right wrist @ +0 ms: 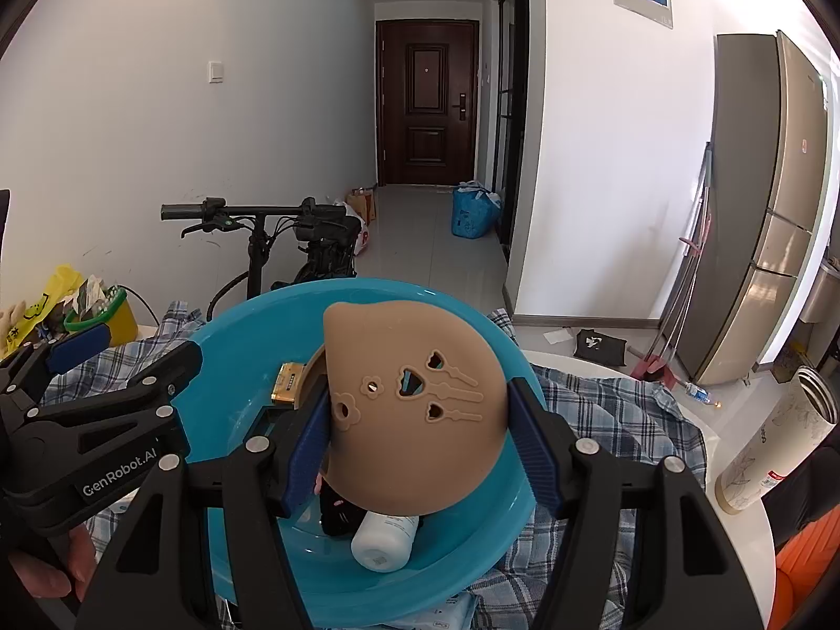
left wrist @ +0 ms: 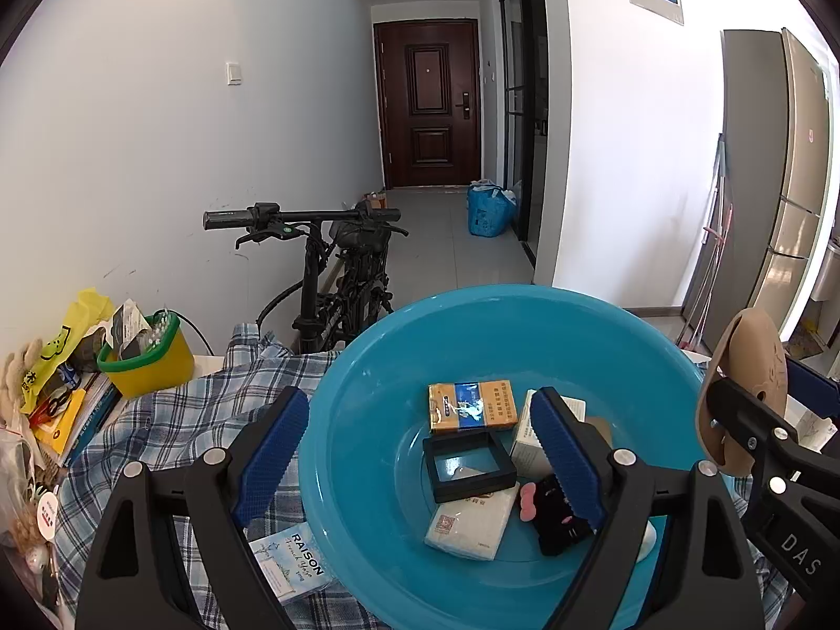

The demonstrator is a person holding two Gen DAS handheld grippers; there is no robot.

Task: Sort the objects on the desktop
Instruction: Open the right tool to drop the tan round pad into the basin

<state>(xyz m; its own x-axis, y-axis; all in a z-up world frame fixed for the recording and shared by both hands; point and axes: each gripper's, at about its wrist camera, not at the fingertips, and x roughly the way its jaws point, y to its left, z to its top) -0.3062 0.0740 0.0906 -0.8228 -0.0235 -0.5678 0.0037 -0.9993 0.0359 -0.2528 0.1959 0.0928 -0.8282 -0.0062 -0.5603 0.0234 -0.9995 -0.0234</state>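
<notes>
A blue plastic basin [left wrist: 367, 367] sits on a plaid cloth [left wrist: 173, 420]. In it lie a yellow-and-blue pack [left wrist: 471, 407], a black square frame box [left wrist: 469, 465], a white tissue pack [left wrist: 471, 522], a black case with a pink bow [left wrist: 556, 520] and a white box [left wrist: 530, 446]. My left gripper [left wrist: 420, 462] is open over the basin's left rim. My right gripper [right wrist: 417, 446] is shut on a tan round silicone pad [right wrist: 415, 409], held over the basin [right wrist: 236, 367]; the pad also shows in the left wrist view [left wrist: 745, 388]. A white bottle [right wrist: 386, 538] lies below it.
A RAISON tissue pack [left wrist: 294, 562] lies on the cloth left of the basin. A yellow bin with green rim [left wrist: 152, 357], books and bags stand at the far left. A bicycle [left wrist: 336, 262] stands behind the table. A patterned tumbler [right wrist: 777, 441] stands at the right.
</notes>
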